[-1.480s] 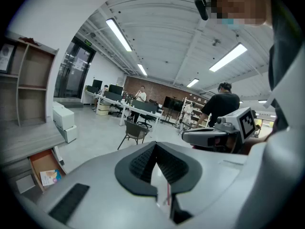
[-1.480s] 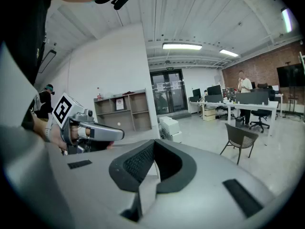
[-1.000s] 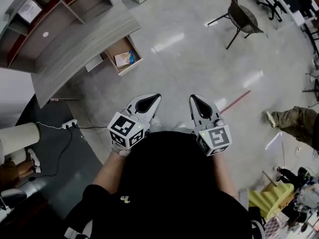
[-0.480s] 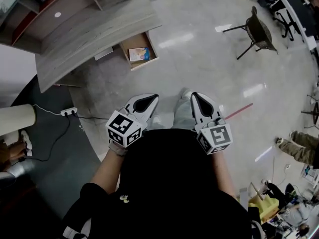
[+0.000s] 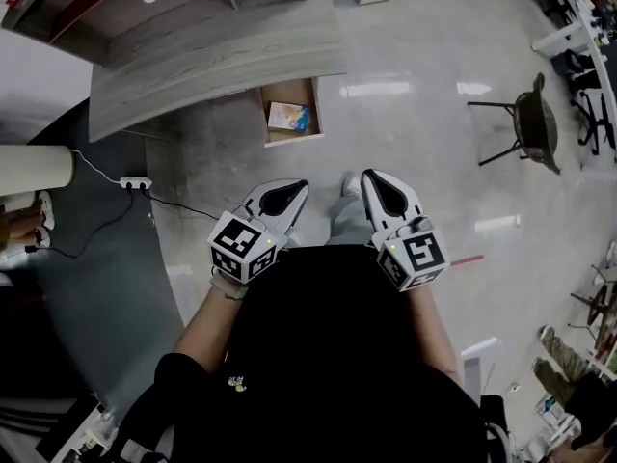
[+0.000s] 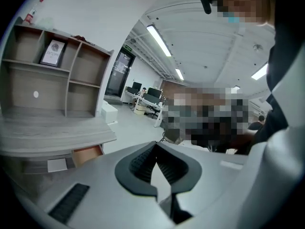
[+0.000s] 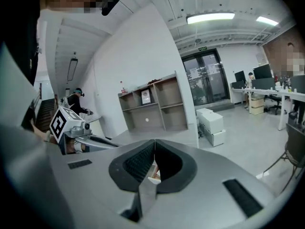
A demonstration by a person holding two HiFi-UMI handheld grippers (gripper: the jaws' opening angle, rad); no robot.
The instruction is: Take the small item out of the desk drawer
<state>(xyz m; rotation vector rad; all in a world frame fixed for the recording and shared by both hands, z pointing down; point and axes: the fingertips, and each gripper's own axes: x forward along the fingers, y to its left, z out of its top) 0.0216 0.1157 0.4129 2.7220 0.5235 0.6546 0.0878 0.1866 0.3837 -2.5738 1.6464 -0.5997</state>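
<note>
Open-plan office: desk (image 5: 222, 61), shelving (image 7: 157, 104), chair (image 5: 535, 119).

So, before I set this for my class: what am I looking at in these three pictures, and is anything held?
No robot here: a person holds a two-jaw gripper in each hand. The top-down picture comes from a camera on the person's head; the left gripper and right gripper show near its middle. The other two pictures come from cameras riding on each gripper, looking along its jaws. Both pairs of jaws are together, with nothing held. Ahead stands a grey desk with its drawer open; a small colourful item lies inside. A chair stands off to the right.
</note>
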